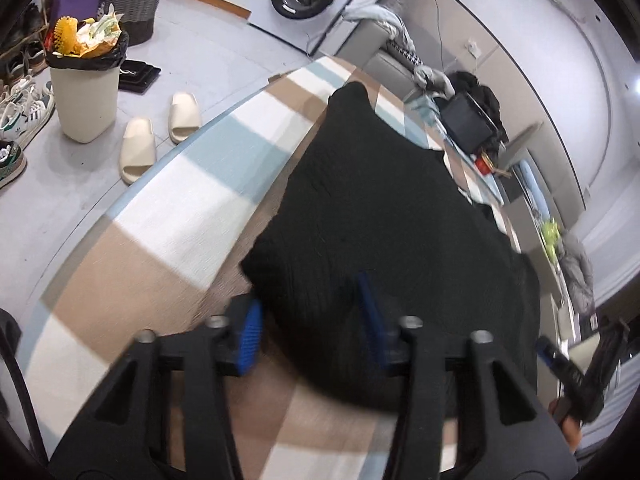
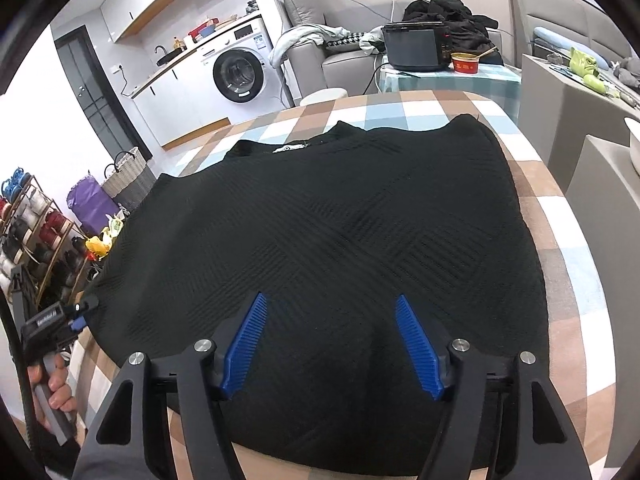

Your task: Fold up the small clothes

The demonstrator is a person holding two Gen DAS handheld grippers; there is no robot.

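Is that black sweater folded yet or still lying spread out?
Spread out: the black sweater lies flat across the checked tablecloth, collar label showing.

Hidden, cropped and blurred parts in both wrist views

In the left wrist view, motion blur is smearing the checked tablecloth (image 1: 132,292) at lower left, and the black garment (image 1: 384,216) is running under the left gripper (image 1: 310,322), so whether its pads are pressing on the cloth cannot be told. The right gripper (image 1: 568,372) is being cut off at the lower right edge. In the right wrist view, the garment's near hem is disappearing behind the right gripper (image 2: 332,344) at bottom centre, the neck label (image 2: 290,147) is staying too small to read, and the hand (image 2: 56,388) at lower left is being cropped.
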